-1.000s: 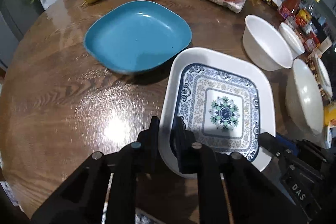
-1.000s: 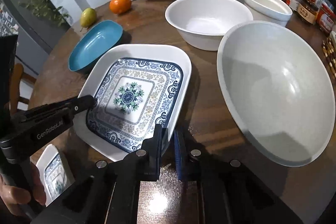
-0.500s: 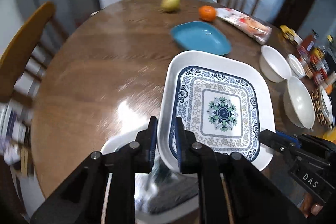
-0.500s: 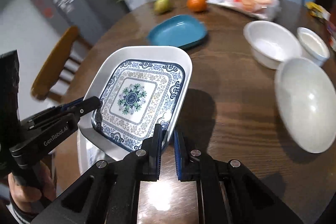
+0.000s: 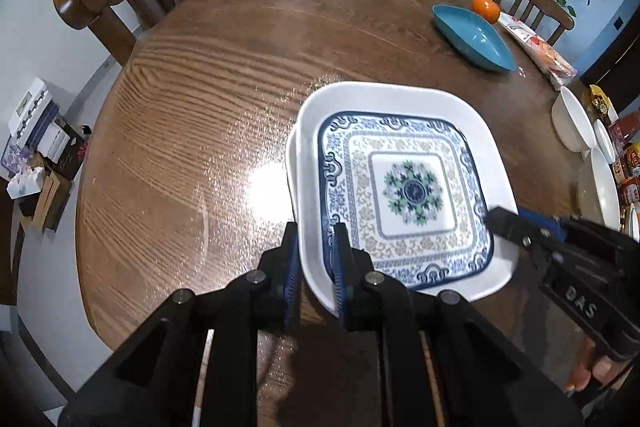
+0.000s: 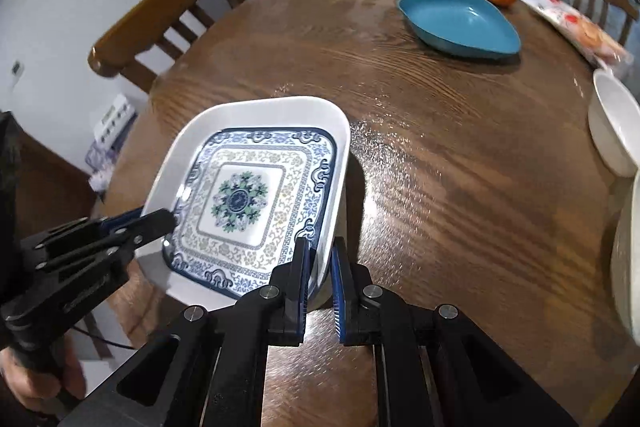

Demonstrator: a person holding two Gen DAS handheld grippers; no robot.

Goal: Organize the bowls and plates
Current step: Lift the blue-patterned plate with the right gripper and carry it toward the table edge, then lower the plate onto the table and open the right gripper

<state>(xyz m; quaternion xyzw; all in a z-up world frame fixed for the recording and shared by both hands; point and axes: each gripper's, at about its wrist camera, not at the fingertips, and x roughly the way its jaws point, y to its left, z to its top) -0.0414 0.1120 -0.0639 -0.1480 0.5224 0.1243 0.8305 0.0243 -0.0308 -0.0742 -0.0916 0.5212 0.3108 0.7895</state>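
Both grippers clamp the same patterned square plate (image 5: 404, 187): the left gripper (image 5: 316, 263) pinches its near-left rim at the bottom centre of the left wrist view, and the right gripper (image 6: 320, 267) pinches the opposite rim, low in the right wrist view. The plate sits in the middle of both frames, over the near edge of the round wooden table (image 5: 208, 99). In the left wrist view a second white rim (image 5: 291, 163) peeks out just under the plate's left side, so it looks as if a matching plate lies below, though little of it shows.

As a judgement, the task is at an early-to-middle stage: this plate is being stacked or is about to be. The blue plate (image 6: 460, 23) lies alone in the upper right of the right wrist view, and at least 2 white bowls (image 5: 572, 123) sit separately at the right edge, not yet nested.
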